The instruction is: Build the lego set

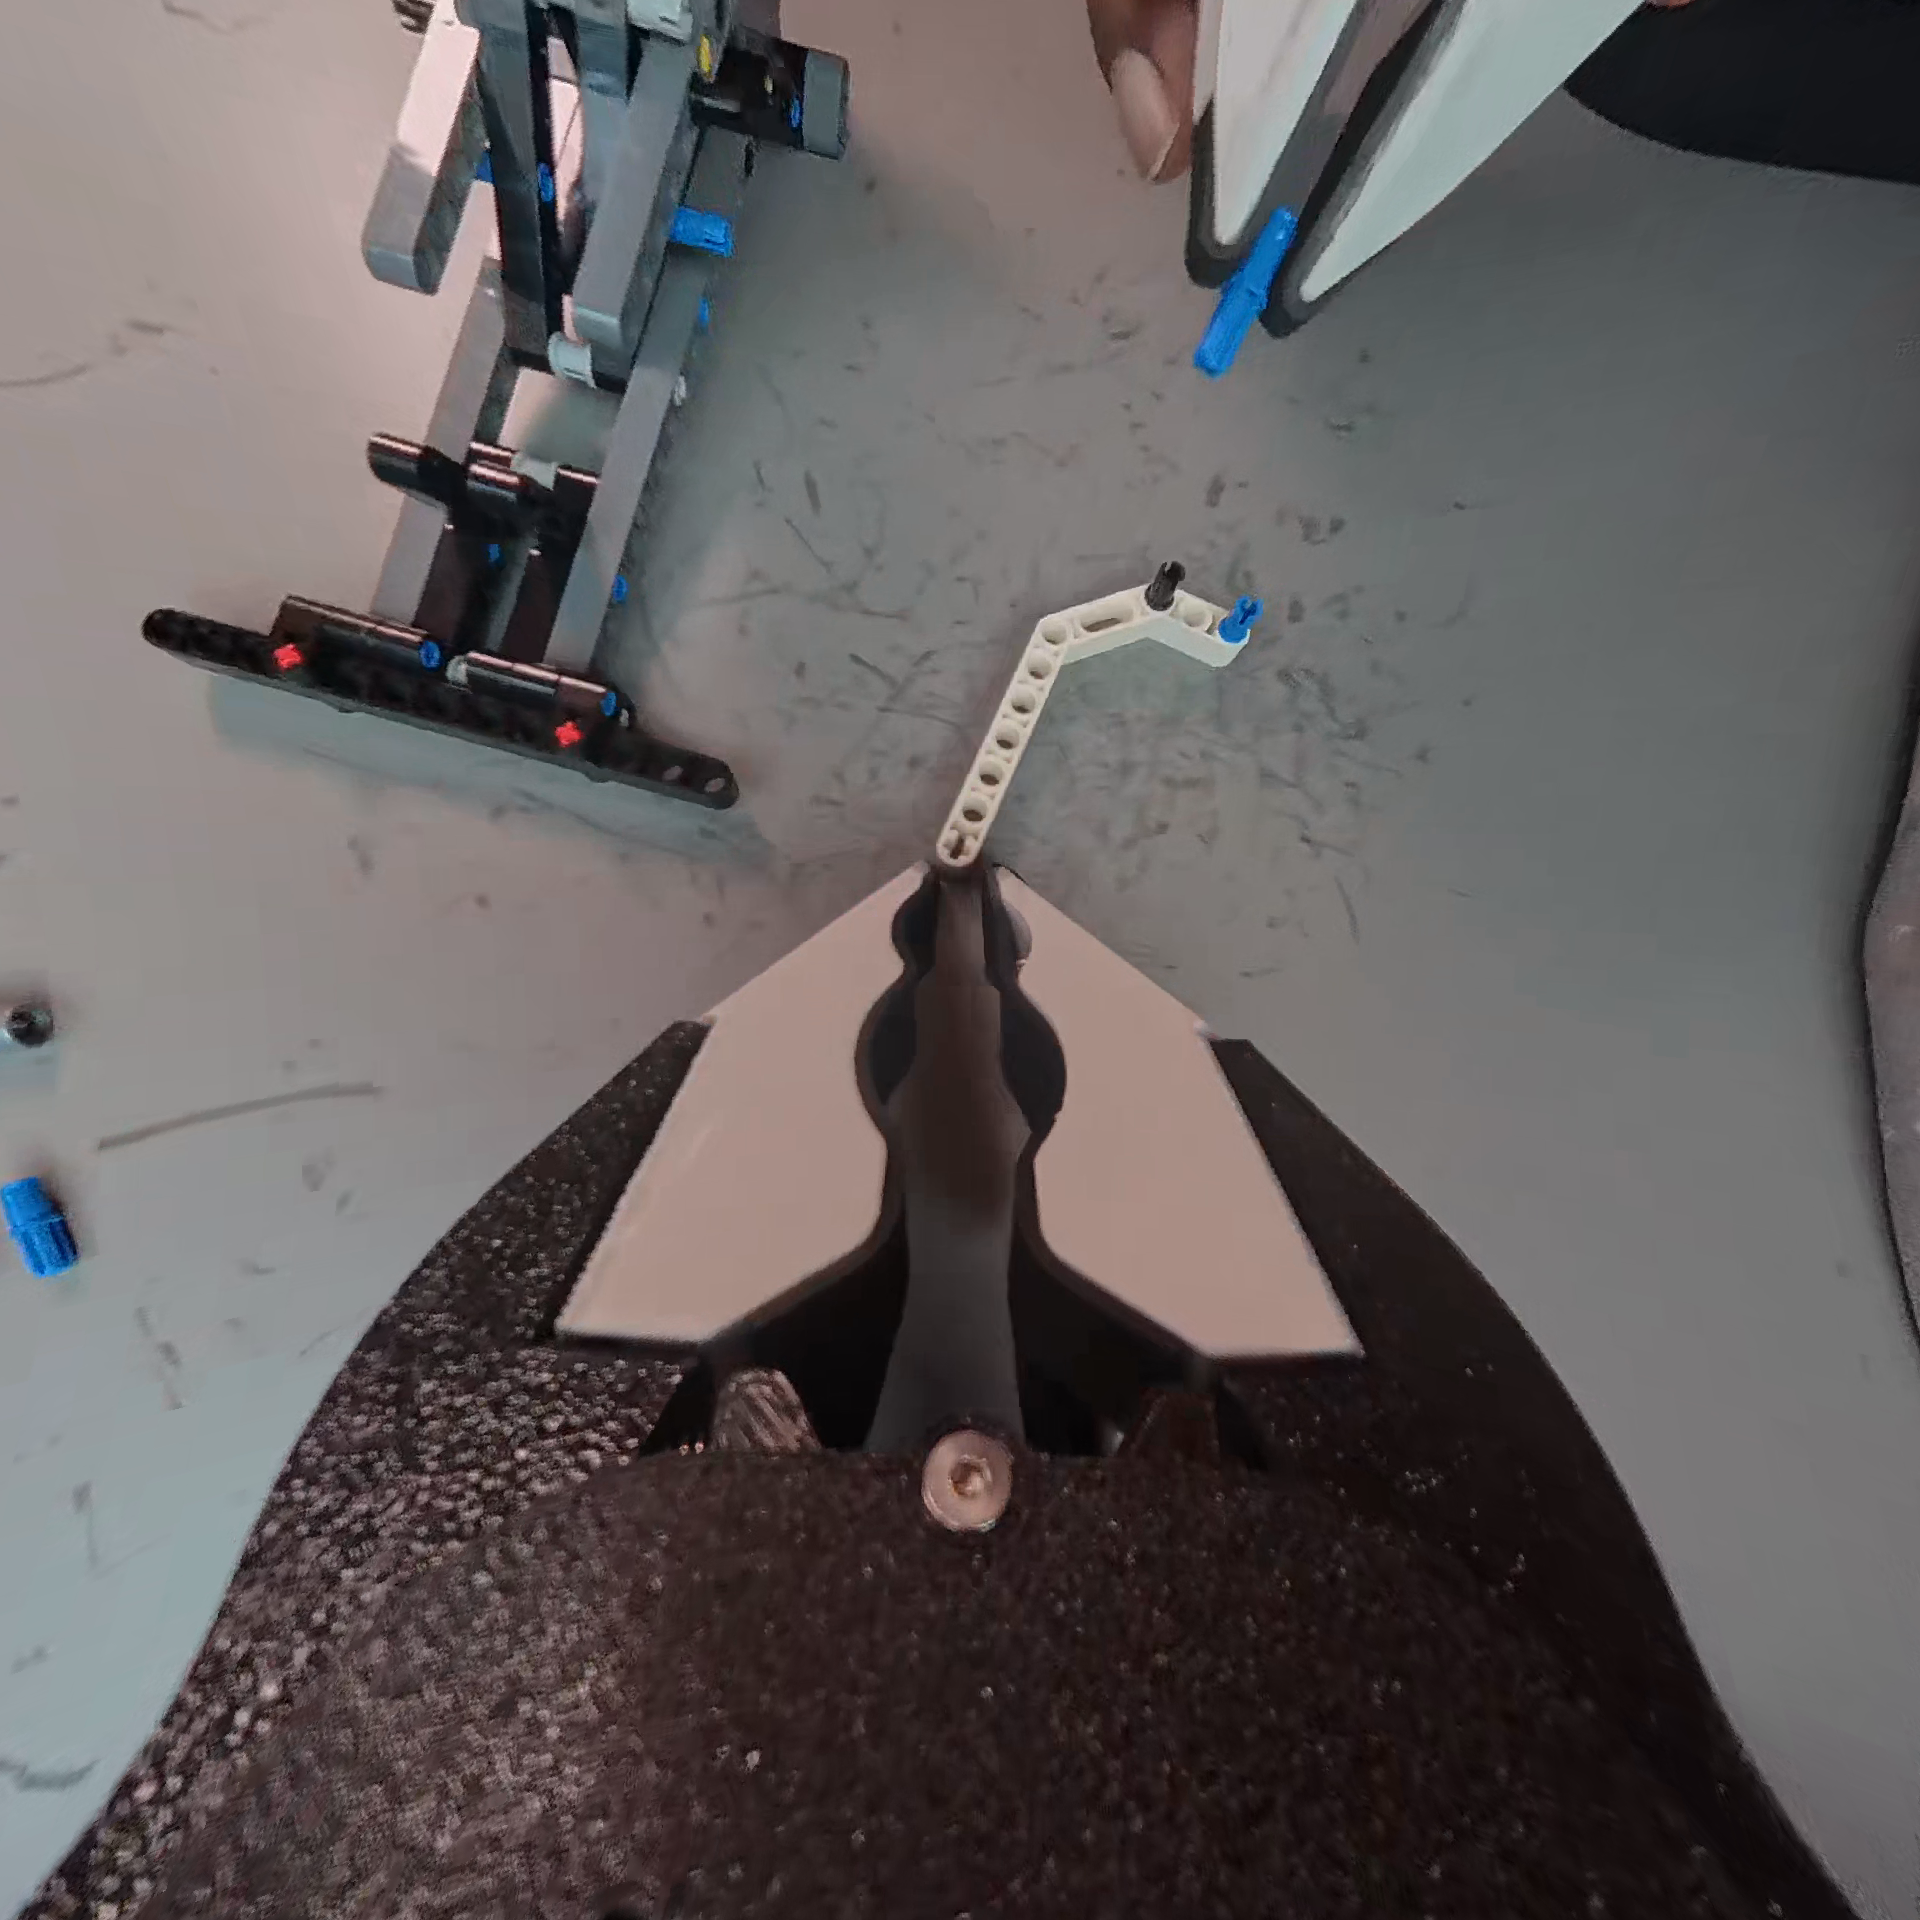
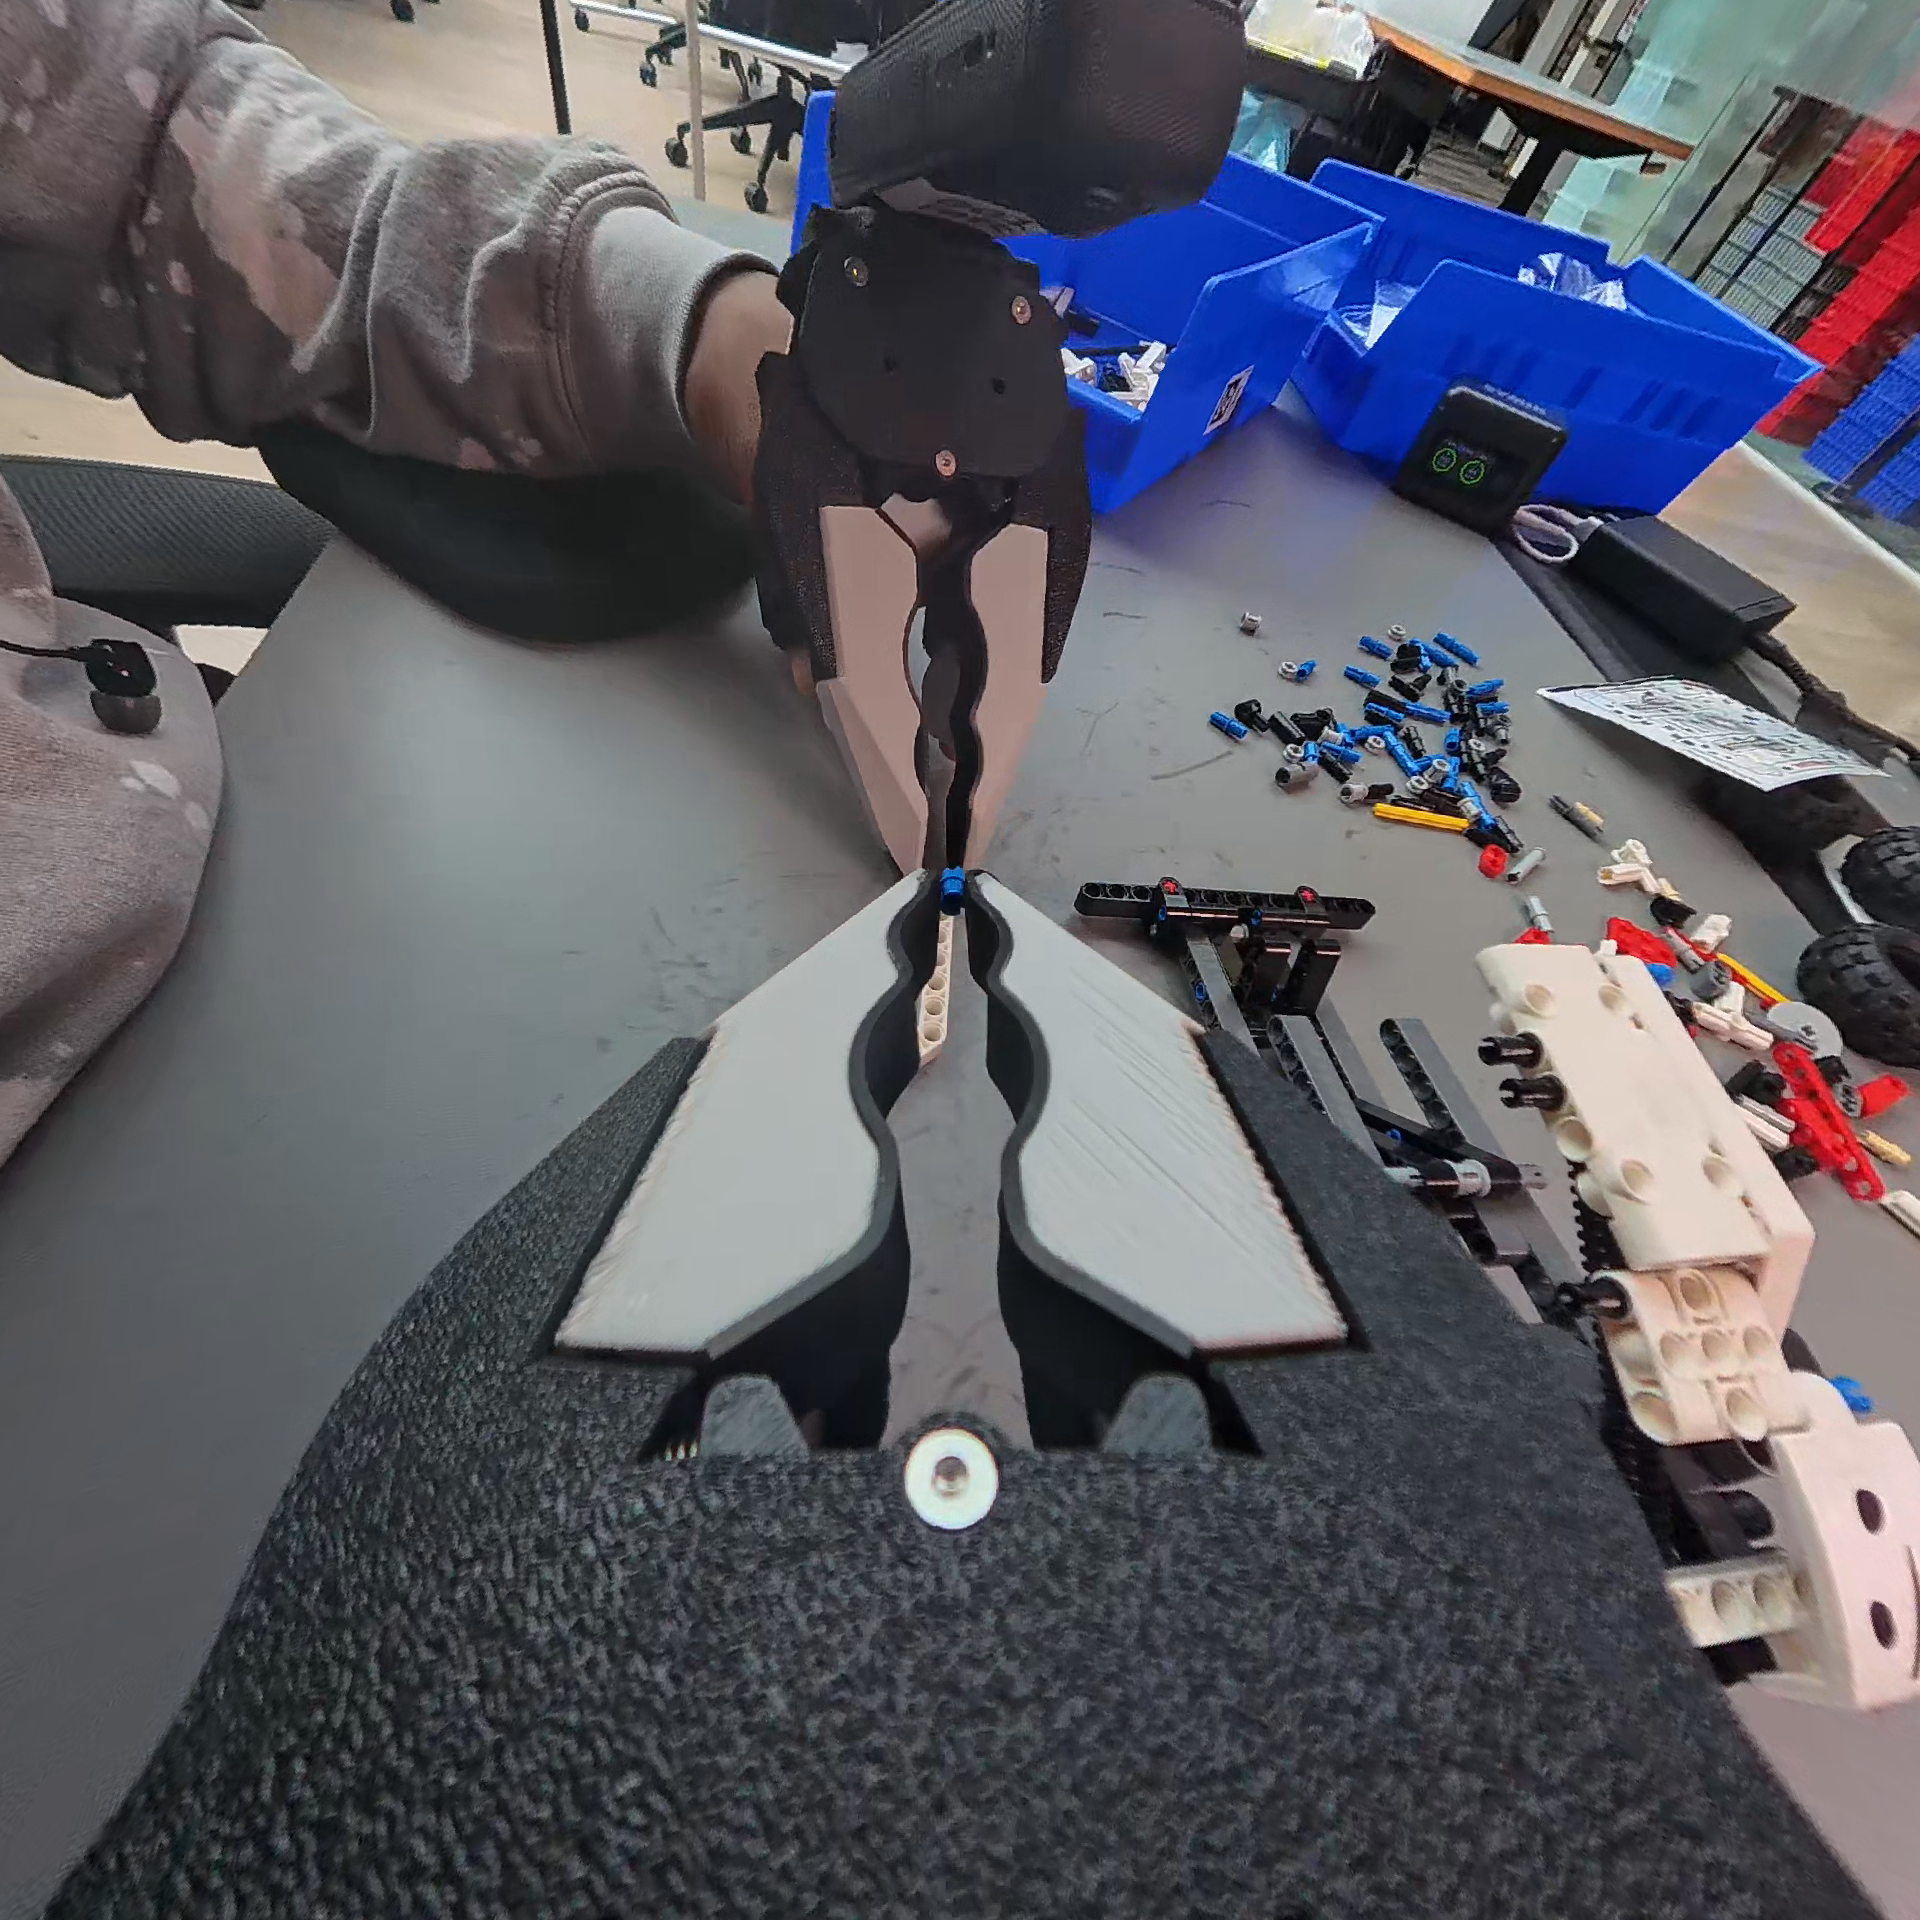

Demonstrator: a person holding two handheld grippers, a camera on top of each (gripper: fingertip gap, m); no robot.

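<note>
The left gripper (image 1: 961, 868) is closed on the near end of a white angled beam (image 1: 1023, 717), which is held above the tabletop (image 1: 1455, 1039). The beam's long arm runs forward and slightly rightward from the tips; past the bend, the short arm turns right and carries a black pin (image 1: 1166, 585) and a blue pin (image 1: 1238, 615) at its far end.

The right gripper (image 2: 951, 888) is narrowed on a second blue pin (image 2: 950, 886), pinched at the very tips. In the right wrist view the two grippers are met tip to tip, with the beam (image 2: 937, 992) seen edge-on in the gap between the right gripper's fingers (image 2: 758, 1143). In the left wrist view the held pin (image 1: 1242, 291) is seen ahead and to the right, apart from the beam's short arm, its axis slanted.

The coming insertion is judged to depend on the pin's axis being brought in line with a free hole in the beam. The dark chassis assembly (image 1: 499, 520) lies ahead and to the left of the left gripper, untouched by either.
</note>
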